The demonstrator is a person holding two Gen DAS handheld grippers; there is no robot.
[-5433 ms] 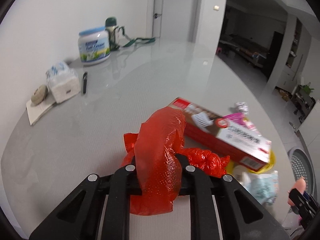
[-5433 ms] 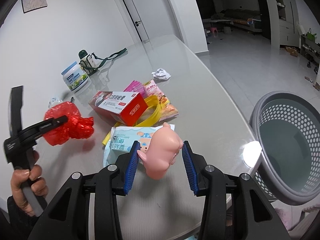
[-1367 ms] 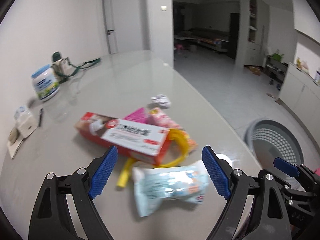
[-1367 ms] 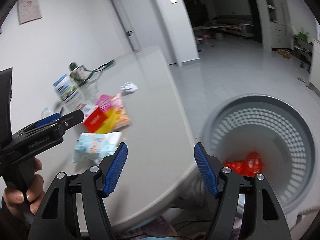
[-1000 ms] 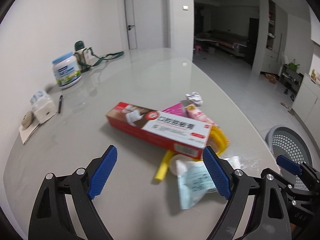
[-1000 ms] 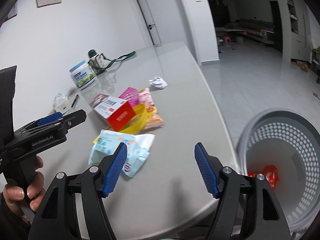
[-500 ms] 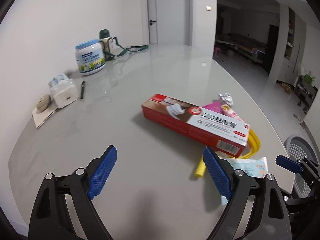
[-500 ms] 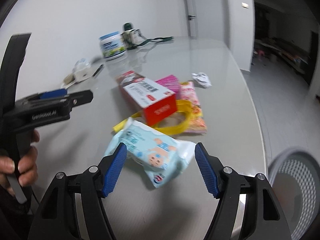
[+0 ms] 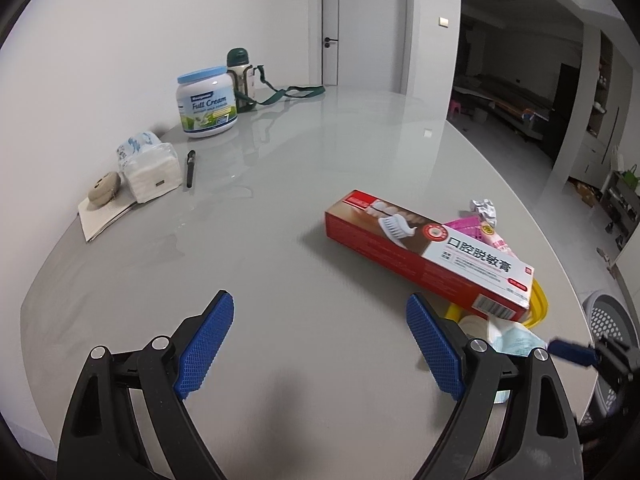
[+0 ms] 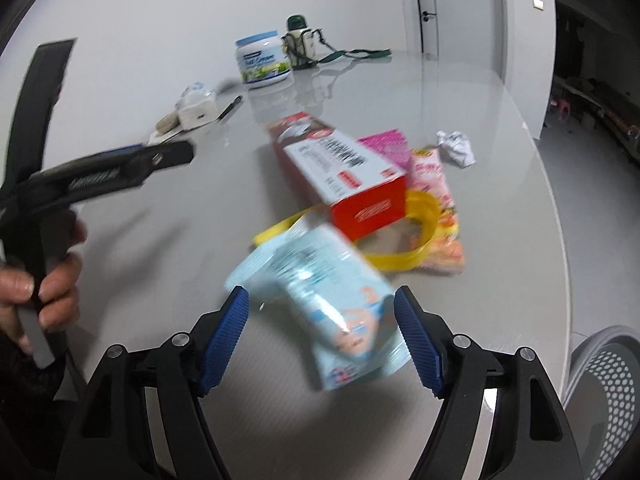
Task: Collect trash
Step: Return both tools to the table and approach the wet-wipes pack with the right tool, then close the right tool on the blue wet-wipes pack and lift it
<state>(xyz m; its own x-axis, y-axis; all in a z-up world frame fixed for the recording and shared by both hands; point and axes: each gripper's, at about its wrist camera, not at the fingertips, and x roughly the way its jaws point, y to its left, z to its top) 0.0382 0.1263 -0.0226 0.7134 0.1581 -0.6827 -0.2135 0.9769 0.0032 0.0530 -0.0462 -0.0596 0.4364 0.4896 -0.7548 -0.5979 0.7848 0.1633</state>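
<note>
My left gripper (image 9: 319, 298) hangs open over bare tabletop, nothing between its fingers. To its right lies a red and white toothpaste box (image 9: 432, 252) on a yellow ring (image 9: 538, 304). My right gripper (image 10: 321, 292) straddles a light-blue wipes pack (image 10: 320, 288). Its jaws are opening and the pads stand clear of the pack. Beyond the pack lie the box (image 10: 340, 168), the ring (image 10: 420, 236), a pink packet (image 10: 384, 140), a snack packet (image 10: 436, 184) and crumpled paper (image 10: 456, 148). A grey perforated basket (image 10: 612, 380) stands below the table's right edge.
Along the wall stand a milk powder can (image 9: 206, 102), a strapped bottle (image 9: 240, 76), a tissue pack (image 9: 150, 168), a pen (image 9: 190, 168) and a booklet (image 9: 104, 216). A hand (image 10: 44, 280) holds the left gripper at the left. The table's curved edge runs down the right.
Both grippers swung left from the basket back over the table. The right one came down around the wipes pack with wider jaws. The red bag and pink toy are no longer held.
</note>
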